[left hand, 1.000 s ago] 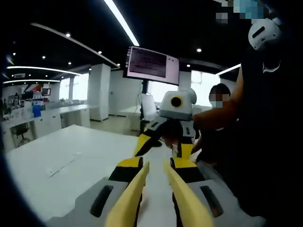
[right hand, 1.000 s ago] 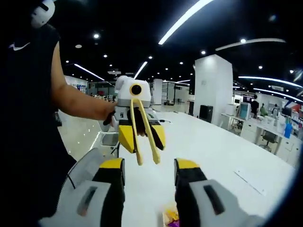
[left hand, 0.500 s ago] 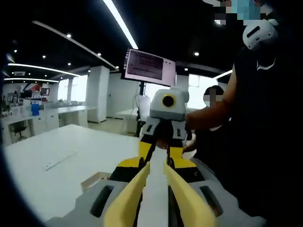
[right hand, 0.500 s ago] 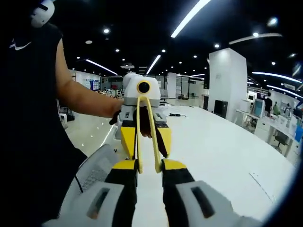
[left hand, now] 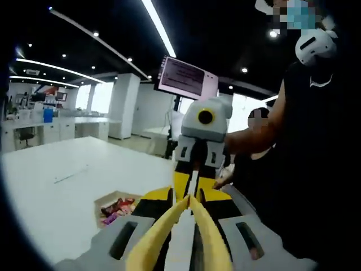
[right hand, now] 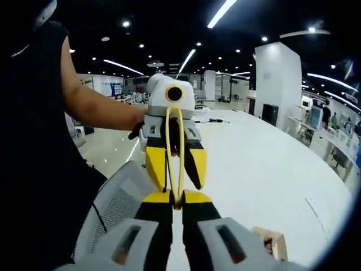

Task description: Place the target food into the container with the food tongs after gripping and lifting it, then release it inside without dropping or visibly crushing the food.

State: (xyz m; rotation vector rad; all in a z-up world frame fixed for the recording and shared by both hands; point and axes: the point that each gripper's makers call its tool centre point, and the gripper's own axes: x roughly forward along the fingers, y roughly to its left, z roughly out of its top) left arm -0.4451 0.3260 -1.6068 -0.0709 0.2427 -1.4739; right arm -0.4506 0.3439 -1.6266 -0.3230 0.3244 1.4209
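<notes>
My left tool point(right hand: 178, 184) is closed around the yellow food tongs point(left hand: 162, 227), and the two arms of the tongs reach forward to my right tool point(left hand: 190, 184). The right tool is closed almost fully on their tips and presses them together. Nothing is held between the tips.

The food, some small wrapped pieces point(left hand: 117, 206), lies in a low box point(left hand: 97, 206) on the white table point(left hand: 51, 192). Both tools are above this box and a little to one side of it, not over it. I cannot tell where the container stands.

I think the main risk is the tongs themselves. Two tools hold one springy thing. If my right tool lets go too quickly, the arms can spring open and twist in the left tool. The tips would then reach the box crooked, and they could slip off a smooth wrapper or squash it.
</notes>
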